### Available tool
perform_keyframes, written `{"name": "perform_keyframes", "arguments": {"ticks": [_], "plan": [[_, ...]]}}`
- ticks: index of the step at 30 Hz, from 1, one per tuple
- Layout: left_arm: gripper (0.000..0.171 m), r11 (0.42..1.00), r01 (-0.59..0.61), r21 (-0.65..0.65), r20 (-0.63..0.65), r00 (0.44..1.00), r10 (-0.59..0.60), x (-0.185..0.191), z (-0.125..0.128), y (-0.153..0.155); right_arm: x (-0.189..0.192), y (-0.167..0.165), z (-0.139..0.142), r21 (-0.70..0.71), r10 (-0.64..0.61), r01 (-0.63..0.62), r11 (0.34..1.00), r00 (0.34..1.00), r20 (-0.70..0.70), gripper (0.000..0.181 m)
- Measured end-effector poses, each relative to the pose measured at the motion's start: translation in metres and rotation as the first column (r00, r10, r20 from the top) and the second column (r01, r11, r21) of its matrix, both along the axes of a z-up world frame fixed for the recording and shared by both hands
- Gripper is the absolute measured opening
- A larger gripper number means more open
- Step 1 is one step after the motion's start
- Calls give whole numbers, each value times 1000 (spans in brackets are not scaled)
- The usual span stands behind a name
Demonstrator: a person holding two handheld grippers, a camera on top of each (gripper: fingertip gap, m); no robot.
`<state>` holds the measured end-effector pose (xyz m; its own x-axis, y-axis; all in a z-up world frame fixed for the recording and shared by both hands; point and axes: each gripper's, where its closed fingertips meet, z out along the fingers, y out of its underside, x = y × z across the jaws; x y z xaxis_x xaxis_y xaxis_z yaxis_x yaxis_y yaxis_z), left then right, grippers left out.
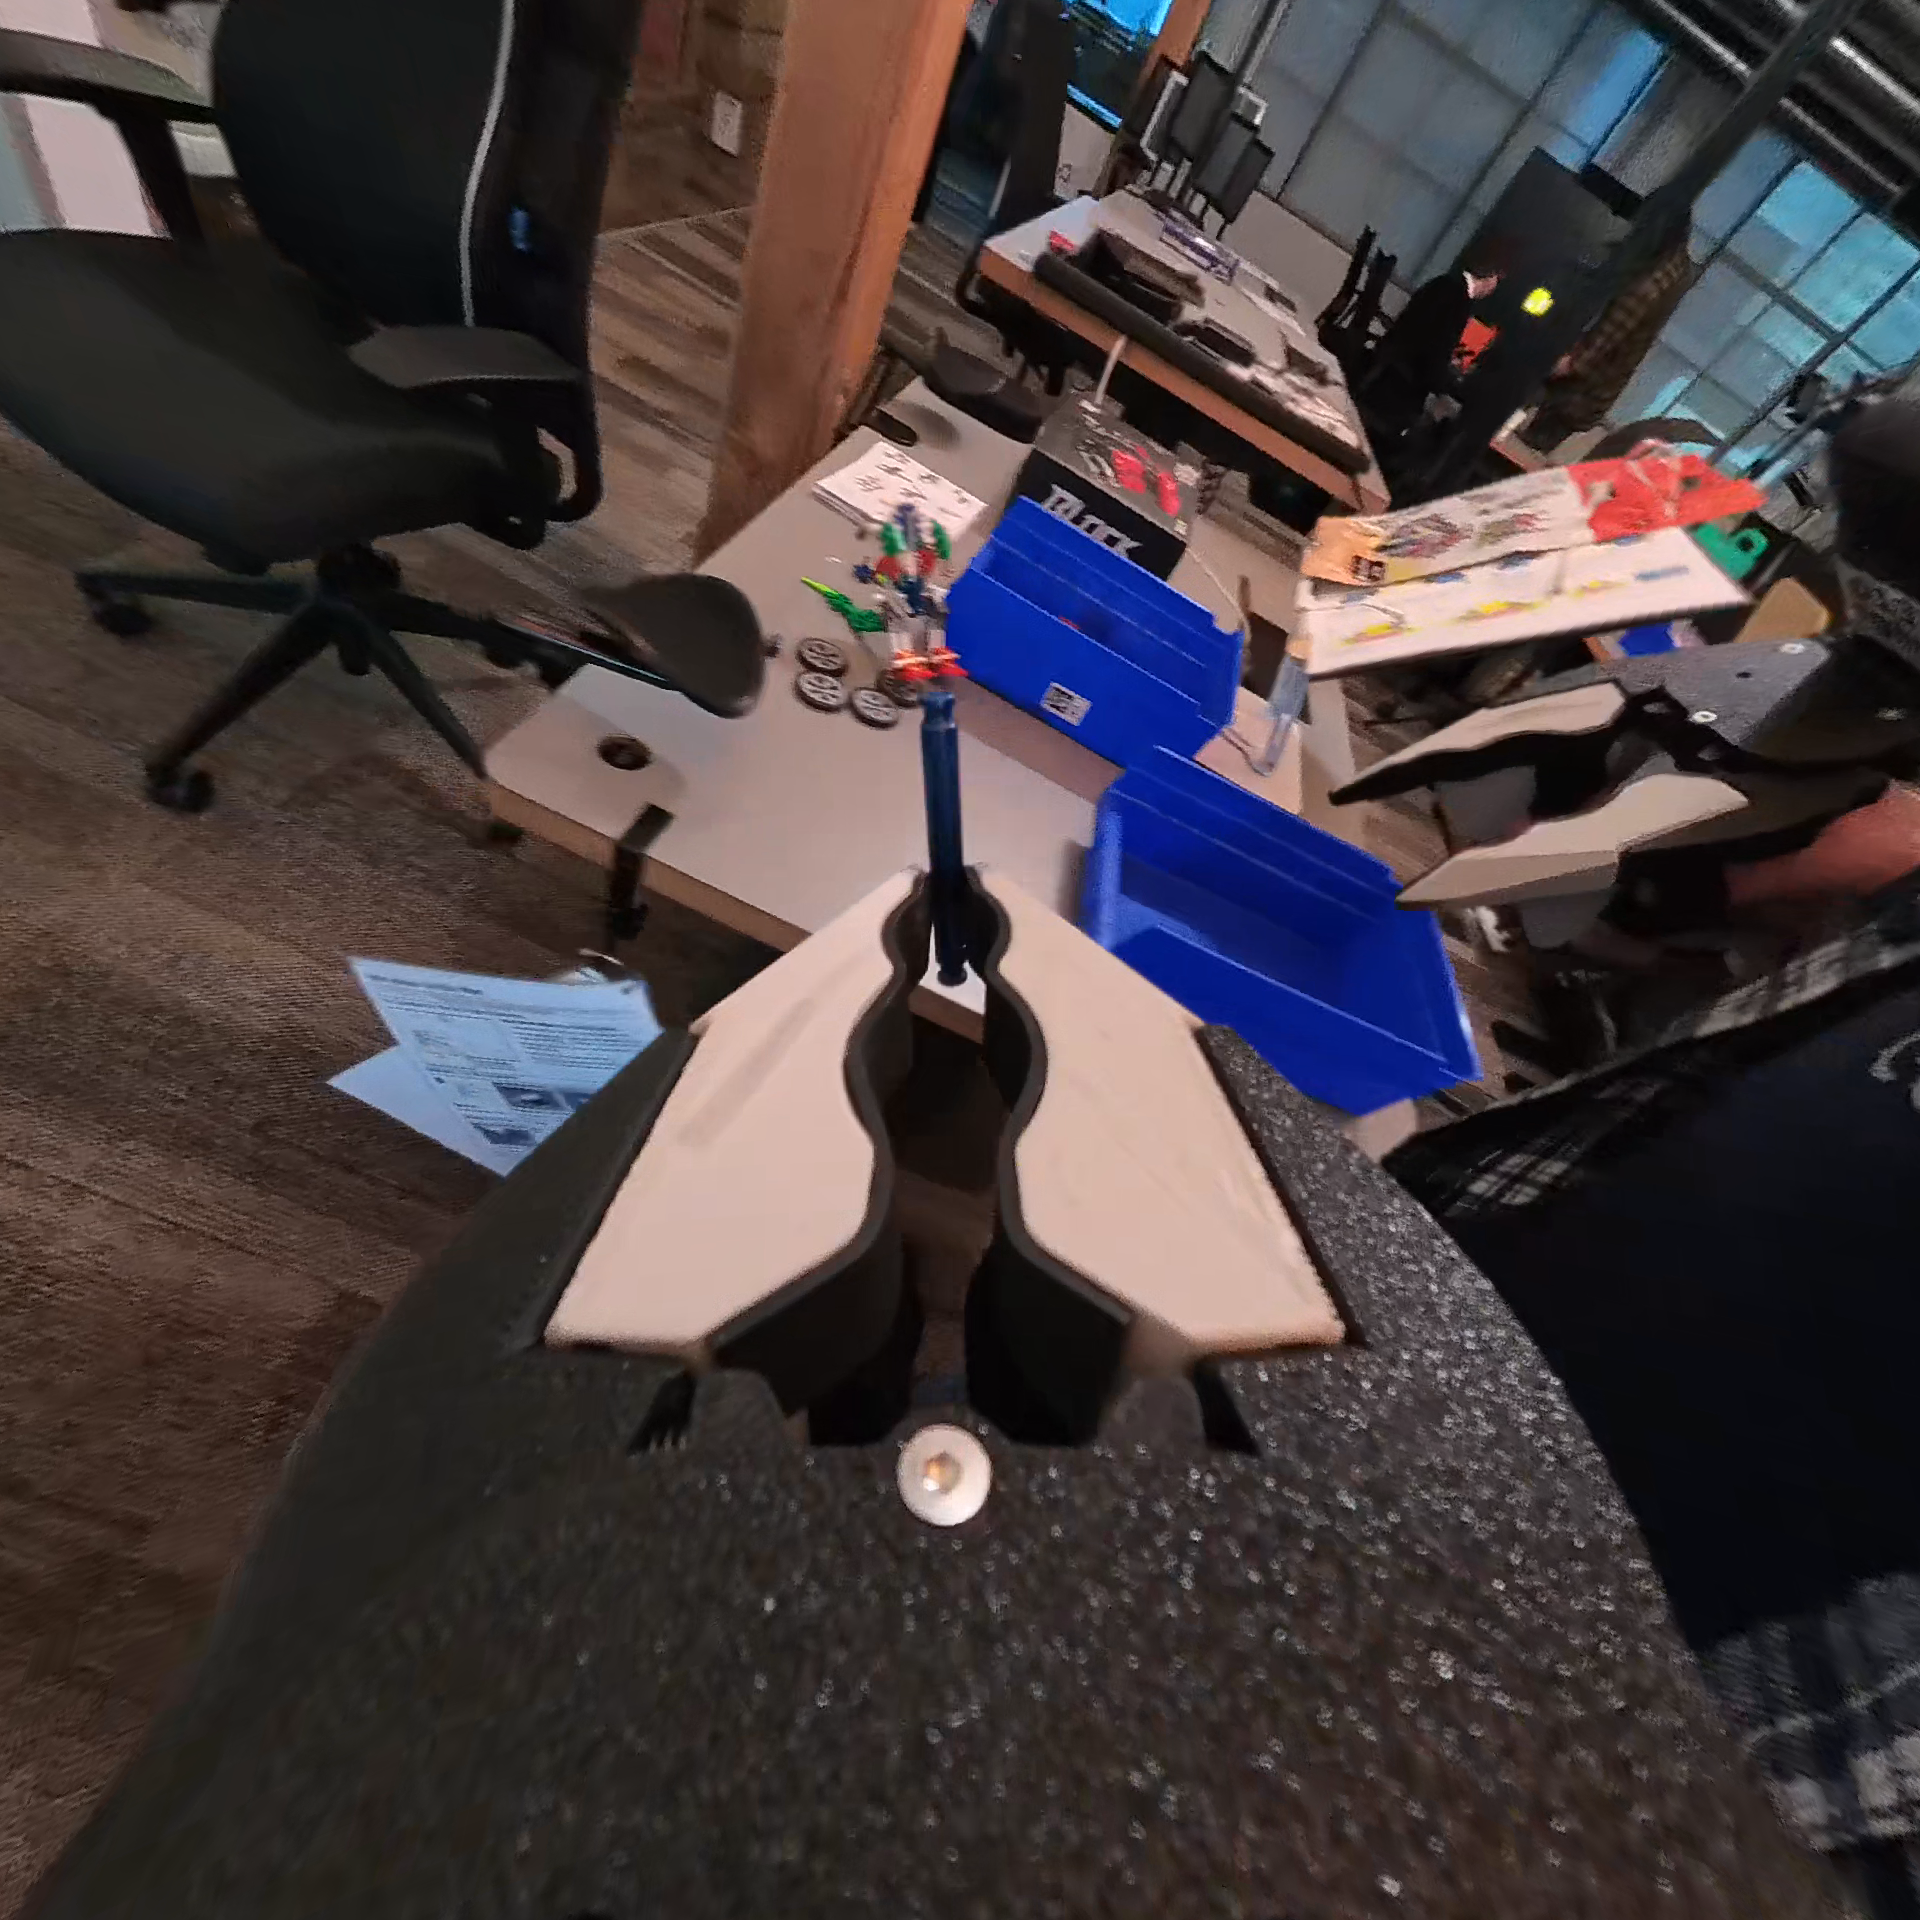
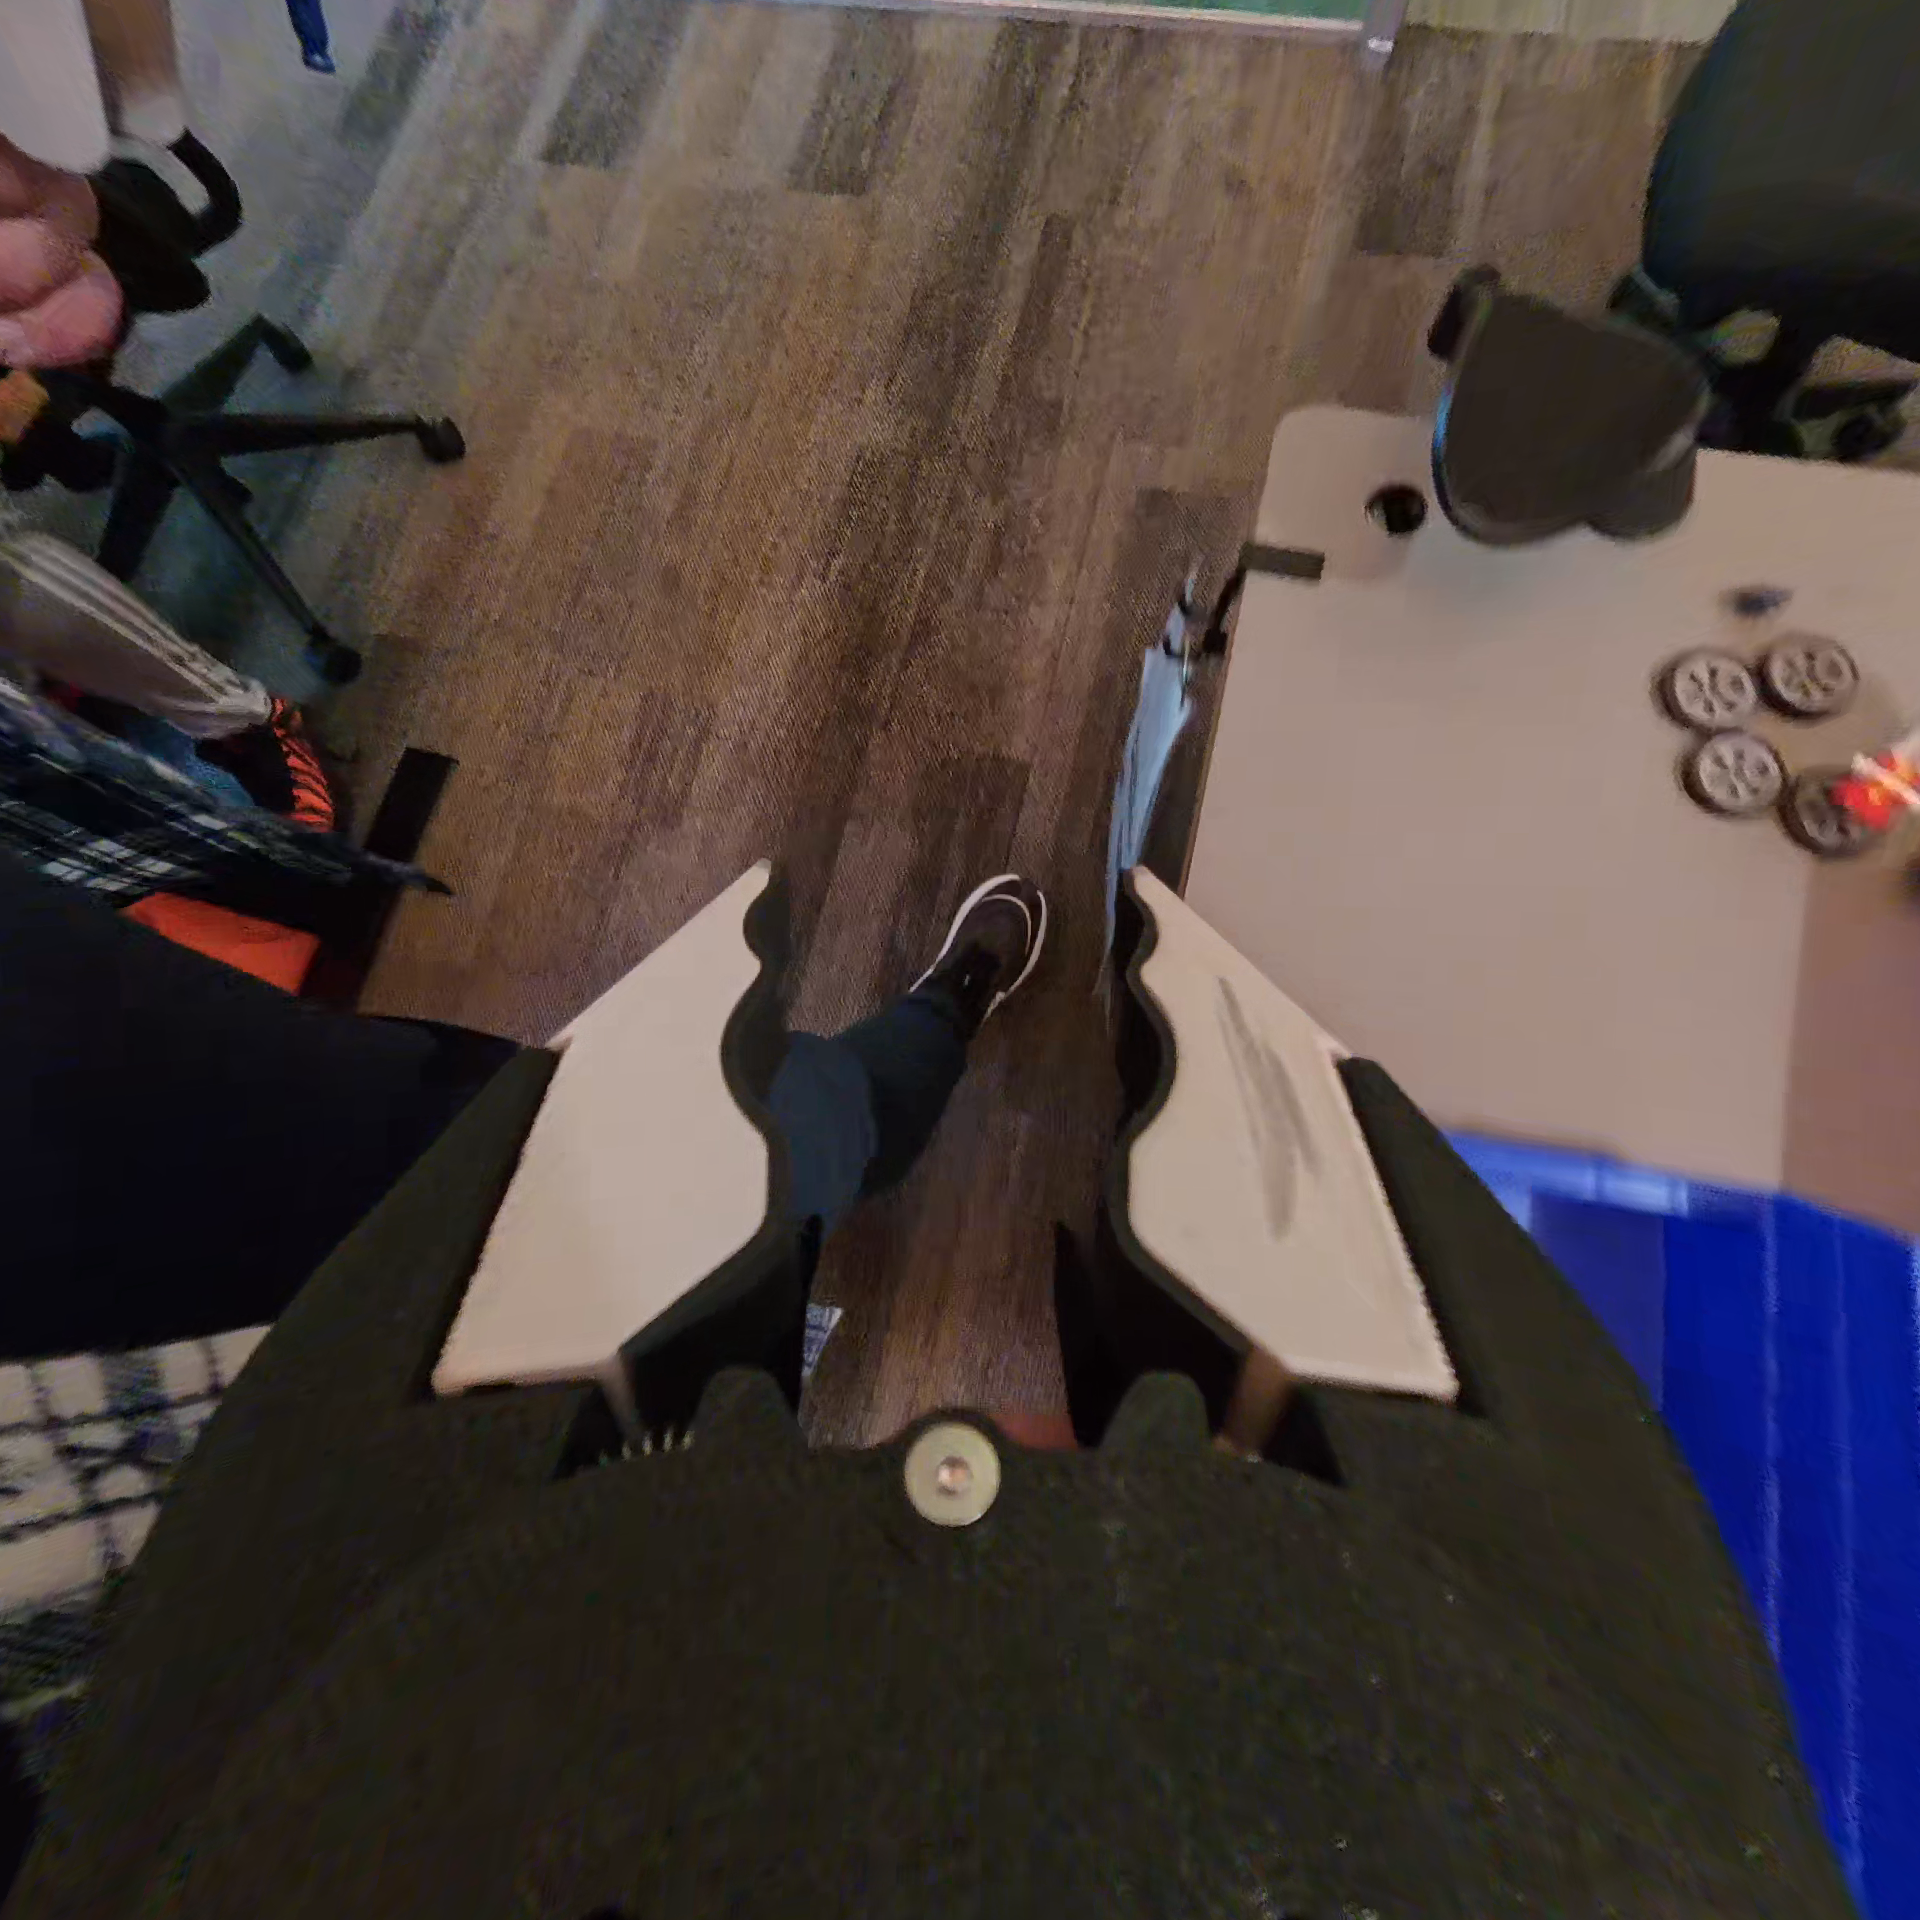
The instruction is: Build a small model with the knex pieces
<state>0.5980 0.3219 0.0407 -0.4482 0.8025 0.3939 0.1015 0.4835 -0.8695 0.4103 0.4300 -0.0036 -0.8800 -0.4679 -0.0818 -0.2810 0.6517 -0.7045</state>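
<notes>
Left gripper [image 1: 948, 902] fills the near foreground of its own view, fingertips pinched onto one dark blue rod [image 1: 941, 821] that sticks straight out past the tips, over the near edge of the white table [image 1: 790, 800]. Right gripper [image 2: 948, 894] is spread wide with nothing between the fingers; through the gap: wood-look floor [image 2: 727, 416], one dark trouser leg and one black shoe with white sole [image 2: 987, 940]. The left view also shows it at the right edge, held off the table, fingers apart. Just right of the rod, two blue bins [image 1: 1278, 935] on the table, near one by the front edge, second one [image 1: 1091, 634] further back; contents hard to make out. Beyond the rod tip, four grey wheels [image 1: 847, 681] clustered together, touching or nearly so; the right view shows the same four, one partly under a small red piece [image 2: 1886, 784]. Behind the wheels, one small multicolour rod-and-connector build [image 1: 909, 582], blurred. Further back one white printed sheet [image 1: 899, 488] and one black box [image 1: 1117, 499]. Off the table's left edge, printed papers [image 1: 499, 1049] hang below table level. One black office chair [image 1: 343, 343] stands on the floor to the left. One wooden post [image 1: 831, 260] behind the table, more desks far back. Tilted board with printed sheets [image 1: 1507, 582] at right, mid-distance.
</notes>
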Motion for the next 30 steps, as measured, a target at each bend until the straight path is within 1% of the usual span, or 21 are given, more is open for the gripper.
{"name": "perform_keyframes", "arguments": {"ticks": [3,5,6,7,9,11,13,15,18,20,22,25,27,29,30], "plan": [[4,1000,-16,-2,30,999,16,15,-1,-70,17,-89,-14,-25,33,-32,999,999,42,62],[4,999,-31,13,58,998,31,24,1,-124,26,-159,-23,-32,41,-39,999,997,69,62],[3,999,-43,18,75,996,41,27,5,-153,29,-195,-23,-26,32,-30,999,997,77,62],[2,999,-44,15,76,996,43,29,14,-181,32,-230,-14,-36,26,-22,999,995,97,62],[3,999,-21,-25,91,996,23,27,32,-233,42,-291,14,-94,64,-50,994,986,153,62],[3,998,-3,-70,137,990,12,27,40,-284,35,-340,24,-115,78,-65,991,991,108,62],[2,996,10,-87,135,991,2,25,46,-332,19,-381,28,-120,41,-31,992,996,78,63],[2,996,40,-85,129,991,-29,21,45,-373,2,-417,28,-111,-33,43,993,995,92,62],[2,992,111,-57,134,986,-102,16,27,-431,-24,-460,17,-79,-171,178,981,981,91,62],[2,984,176,-29,115,978,-171,8,16,-470,-35,-483,8,-61,-258,262,963,963,74,62],[2,963,266,-30,110,959,-262,-3,6,-512,-38,-505,1,-41,-342,346,937,937,69,62],[2,911,411,-28,86,909,-407,-30,0,-578,-36,-537,-6,-9,-470,471,882,881,63,62],[3,862,505,-49,76,862,-501,-55,11,-619,-25,-559,2,14,-539,541,841,837,95,62],[4,789,606,-100,100,795,-598,-84,24,-652,-7,-578,16,-1,-548,552,834,827,128,62],[4,751,650,-117,109,760,-640,-100,29,-667,-4,-583,18,-11,-556,560,829,825,97,62]]}}
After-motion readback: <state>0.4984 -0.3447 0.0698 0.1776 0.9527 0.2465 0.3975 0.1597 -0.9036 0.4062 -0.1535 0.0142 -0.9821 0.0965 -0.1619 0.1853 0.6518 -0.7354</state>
